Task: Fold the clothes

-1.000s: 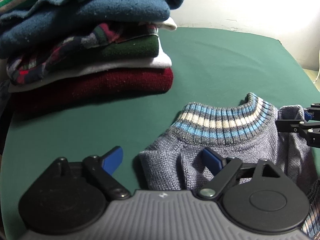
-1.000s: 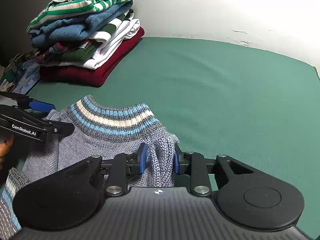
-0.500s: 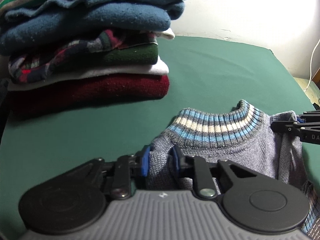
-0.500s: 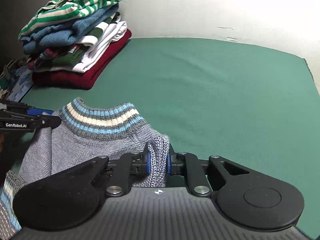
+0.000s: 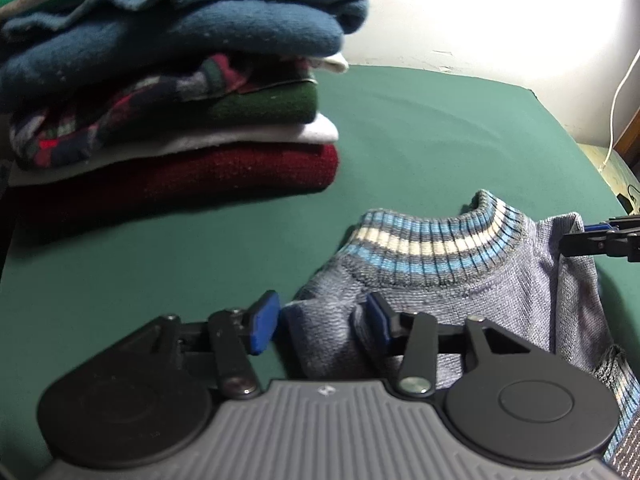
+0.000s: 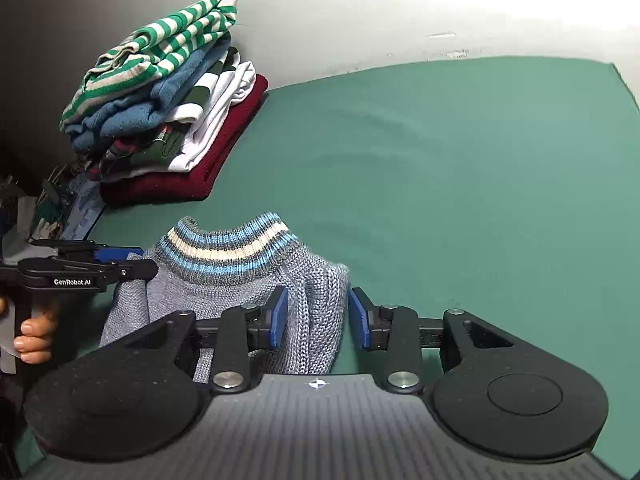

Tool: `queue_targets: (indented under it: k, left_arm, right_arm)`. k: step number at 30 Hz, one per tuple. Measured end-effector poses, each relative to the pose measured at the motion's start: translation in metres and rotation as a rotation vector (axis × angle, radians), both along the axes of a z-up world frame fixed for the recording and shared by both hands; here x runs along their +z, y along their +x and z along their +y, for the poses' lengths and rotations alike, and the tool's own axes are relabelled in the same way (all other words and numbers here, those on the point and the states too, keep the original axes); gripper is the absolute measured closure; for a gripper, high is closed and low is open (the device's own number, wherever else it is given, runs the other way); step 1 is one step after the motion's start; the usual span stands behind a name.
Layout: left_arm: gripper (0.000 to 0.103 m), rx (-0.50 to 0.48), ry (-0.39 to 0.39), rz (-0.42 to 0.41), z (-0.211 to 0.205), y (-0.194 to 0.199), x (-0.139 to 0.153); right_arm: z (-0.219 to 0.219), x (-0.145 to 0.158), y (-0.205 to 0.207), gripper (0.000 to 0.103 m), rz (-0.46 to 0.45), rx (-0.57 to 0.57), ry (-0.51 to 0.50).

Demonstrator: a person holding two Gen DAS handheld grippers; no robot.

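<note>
Through the left wrist camera, your left gripper (image 5: 320, 322) is opening, its blue pads standing clear on either side of the shoulder of the grey sweater (image 5: 460, 304), which lies on the green table (image 5: 420, 128) in front of the stack of folded clothes (image 5: 168, 92). The knit sits between the pads without being pinched. Your right gripper (image 5: 600, 236) shows only at the far edge.

From the right wrist camera, your right gripper (image 6: 318, 316) is also opening, with a bunched ridge of sweater between the pads, apparently just brushing the left-hand one. The striped collar (image 6: 228, 248) lies just ahead (neatly flat). Let both sides drop evenly, then draw back straight so the pads don't snag the knit.
</note>
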State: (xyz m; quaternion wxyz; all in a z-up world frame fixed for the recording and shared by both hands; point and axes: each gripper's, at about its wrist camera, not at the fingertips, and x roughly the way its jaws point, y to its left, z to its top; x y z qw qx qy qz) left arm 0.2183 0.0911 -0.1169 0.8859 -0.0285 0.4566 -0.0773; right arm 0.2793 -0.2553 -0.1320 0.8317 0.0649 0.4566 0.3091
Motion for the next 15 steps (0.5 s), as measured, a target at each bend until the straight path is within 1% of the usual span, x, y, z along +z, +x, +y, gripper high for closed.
queue_targets:
  k: [3,5,6,7,8,11,14,15]
  left_arm:
    - [0.046,-0.022,0.011,-0.007,-0.008,0.001,0.0]
    - [0.044,-0.025,0.014,-0.005,-0.01,0.003,0.0]
    - [0.044,-0.026,0.011,-0.002,-0.009,0.004,0.0]
    - [0.04,-0.026,0.005,0.003,-0.008,0.005,0.001]
    - [0.039,-0.022,0.004,0.005,-0.007,0.006,0.002]
    - [0.038,-0.01,0.01,0.002,-0.003,0.008,0.002]
    - [0.038,-0.018,0.009,-0.005,-0.004,0.007,0.002]
    - [0.038,-0.022,0.011,-0.007,-0.005,0.007,0.002]
  right_arm:
    - [0.011,-0.004,0.003,0.065,0.015,0.019,0.014]
    - [0.019,-0.004,0.004,0.062,-0.002,0.033,0.011]
    - [0.022,-0.004,0.005,0.058,-0.006,0.037,0.011]
    - [0.024,-0.004,0.008,0.056,-0.006,0.039,0.012]
    - [0.025,-0.004,0.01,0.055,-0.012,0.031,0.003]
    - [0.027,-0.003,0.016,0.055,-0.048,-0.001,-0.043]
    - [0.028,-0.003,0.015,0.056,-0.043,0.06,-0.047]
    - [0.029,-0.003,0.015,0.061,-0.035,0.088,-0.045]
